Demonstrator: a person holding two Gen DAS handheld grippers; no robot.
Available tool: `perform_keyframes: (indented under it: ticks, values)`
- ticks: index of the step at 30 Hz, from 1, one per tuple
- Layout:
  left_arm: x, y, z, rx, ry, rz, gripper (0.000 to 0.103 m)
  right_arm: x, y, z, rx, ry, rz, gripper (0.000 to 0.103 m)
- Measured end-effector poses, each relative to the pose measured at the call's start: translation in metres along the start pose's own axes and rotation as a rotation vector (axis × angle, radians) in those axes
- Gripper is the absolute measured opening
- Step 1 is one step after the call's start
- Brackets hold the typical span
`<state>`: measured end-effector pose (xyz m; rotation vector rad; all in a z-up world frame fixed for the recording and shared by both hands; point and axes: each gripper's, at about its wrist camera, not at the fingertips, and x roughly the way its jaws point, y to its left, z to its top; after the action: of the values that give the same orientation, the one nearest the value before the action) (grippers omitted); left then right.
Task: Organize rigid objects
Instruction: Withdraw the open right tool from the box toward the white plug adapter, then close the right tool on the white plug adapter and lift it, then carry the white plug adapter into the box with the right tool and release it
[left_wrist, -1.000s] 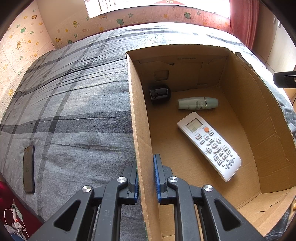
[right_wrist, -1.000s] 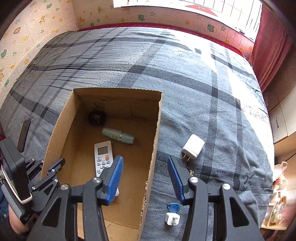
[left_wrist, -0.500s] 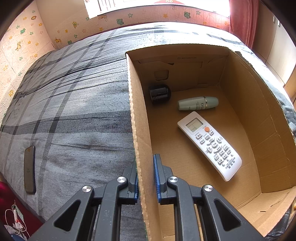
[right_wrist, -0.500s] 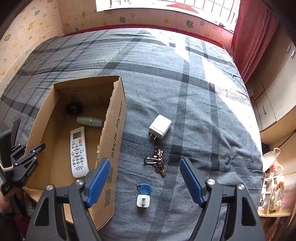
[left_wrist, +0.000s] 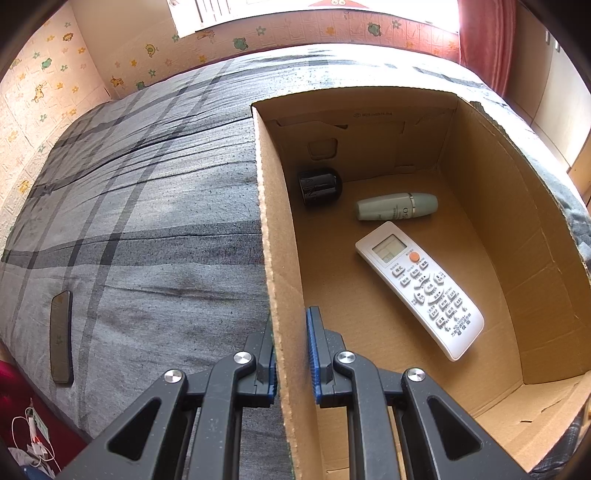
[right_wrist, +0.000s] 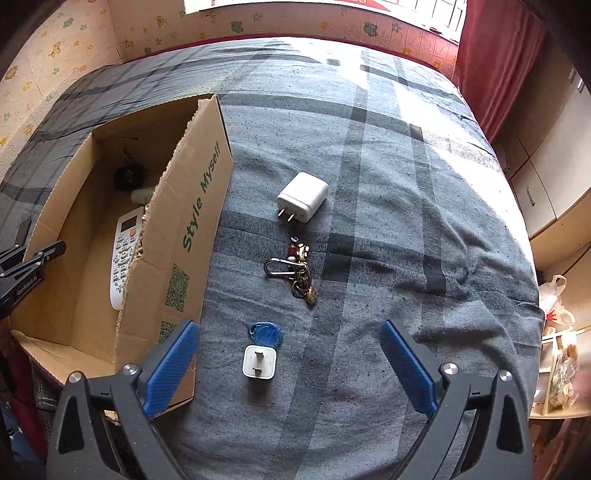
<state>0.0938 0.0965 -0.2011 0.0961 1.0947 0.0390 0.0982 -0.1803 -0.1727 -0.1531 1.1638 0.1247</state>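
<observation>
Next, with the left gripper (left_wrist: 291, 354) clamping the box (left_wrist: 275, 258) wall and the empty right gripper (right_wrist: 288, 363) opening, grasp the small charger (right_wrist: 259, 362) lying on the bed (right_wrist: 406, 221) between its fingers by its flat sides; it is light, rigid, smooth.

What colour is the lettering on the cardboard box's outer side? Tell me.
Green lettering on the brown cardboard box, clearest from the right wrist.

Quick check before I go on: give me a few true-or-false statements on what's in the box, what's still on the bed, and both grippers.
1. The white remote control lies inside the brown cardboard box. True.
2. The left gripper hangs free. False: it is shut on the box wall.
3. The white square charger is in the box. False: it lies on the grey plaid bedspread.
4. The right gripper holds nothing, its jaws opening. True.
</observation>
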Motion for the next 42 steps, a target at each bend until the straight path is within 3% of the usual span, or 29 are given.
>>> perform_keyframes:
  ticks: [19,25,28,30,42]
  values:
    - [0.001,-0.002,0.000,0.009,0.003,0.017,0.016,0.058,-0.002,-0.035,0.021,0.065,0.031,0.098]
    - [0.000,-0.003,0.000,0.013,0.003,0.018,0.016,0.063,-0.001,-0.037,0.028,0.069,0.038,0.081]
    - [0.000,-0.003,0.001,0.010,0.003,0.015,0.016,0.062,-0.001,-0.037,0.035,0.077,0.072,0.060]
    - [0.000,-0.003,0.001,0.010,0.002,0.010,0.015,0.060,-0.003,-0.037,0.062,0.075,0.124,0.029]
    - [0.000,-0.001,0.000,-0.005,0.000,0.000,0.014,0.042,0.007,-0.039,0.048,0.053,0.119,0.028]
